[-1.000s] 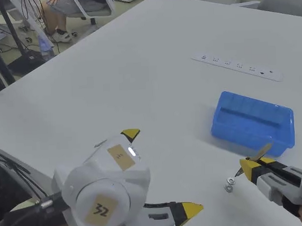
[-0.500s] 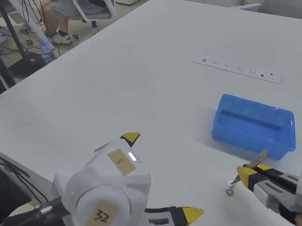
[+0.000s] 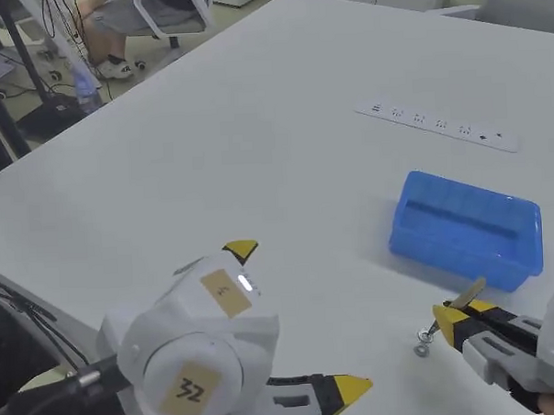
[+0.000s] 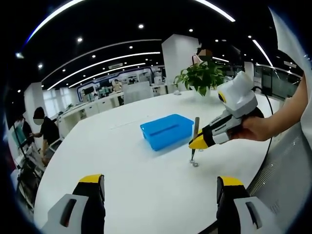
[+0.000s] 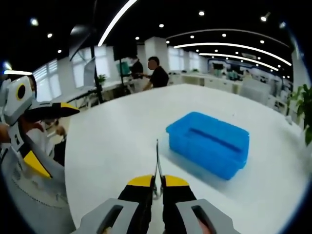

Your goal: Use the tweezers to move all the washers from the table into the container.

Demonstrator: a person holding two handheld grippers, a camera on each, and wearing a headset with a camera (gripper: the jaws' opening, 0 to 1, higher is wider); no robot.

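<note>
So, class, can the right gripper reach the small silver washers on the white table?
Probably yes: the right gripper holds thin metal tweezers pointing right beside the small silver washers, with bare white table around.

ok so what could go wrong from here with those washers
1. The washers are small and flat, so the tweezers in the right gripper may slip and flick one away.
2. They lie fairly near the edge of the table, so a nudged washer could roll off.
</note>
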